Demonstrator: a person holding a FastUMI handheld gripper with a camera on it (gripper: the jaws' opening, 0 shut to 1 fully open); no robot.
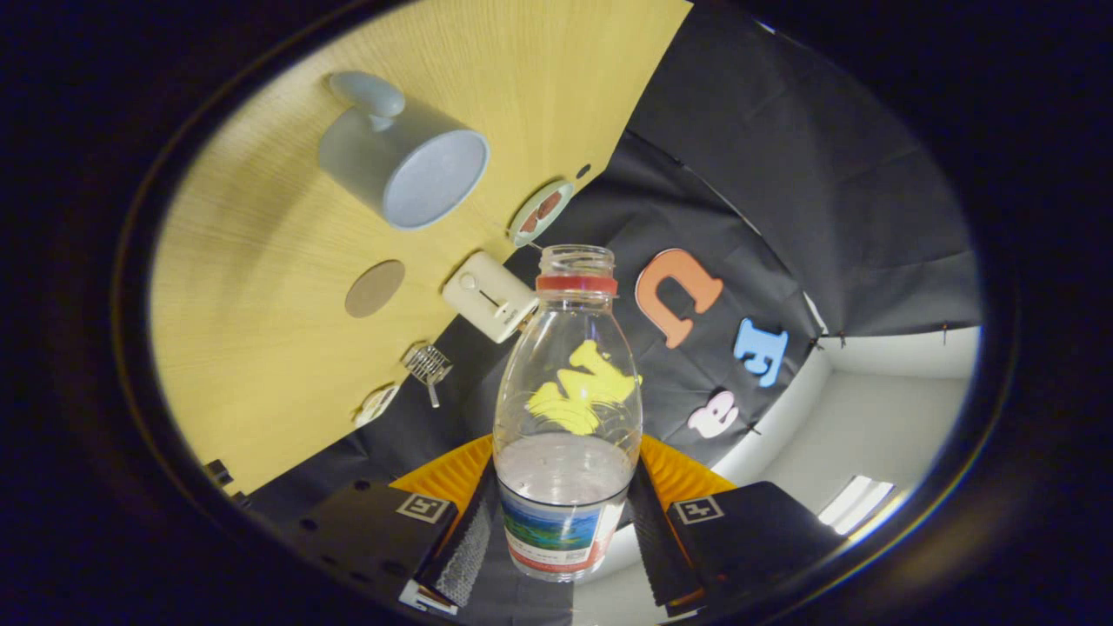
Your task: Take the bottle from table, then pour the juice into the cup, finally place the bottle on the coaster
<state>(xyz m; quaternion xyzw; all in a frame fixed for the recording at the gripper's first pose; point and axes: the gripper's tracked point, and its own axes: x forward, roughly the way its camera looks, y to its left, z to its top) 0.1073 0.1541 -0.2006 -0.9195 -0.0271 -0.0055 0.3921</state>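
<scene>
Gripper (565, 530): clenched on the bottle (567, 417); both fingers press its lower body, lower centre of frame.
Bottle: clear smooth plastic, uncapped, red neck ring, rolled sideways; liquid pooled near the label.
Cup (404, 165): matte grey cylinder with handle, upper left on the wooden table (261, 287).
Coaster (375, 288): flat brown disc, left of centre.
Step, judged: pouring; bring the mouth over the cup's opening, then tilt slowly.

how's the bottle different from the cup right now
The bottle is clear plastic with a red neck ring and label, clamped between the tool's fingers, off the table. The cup is opaque pale grey with a handle, standing free on the wooden table. Both have open mouths.
</scene>
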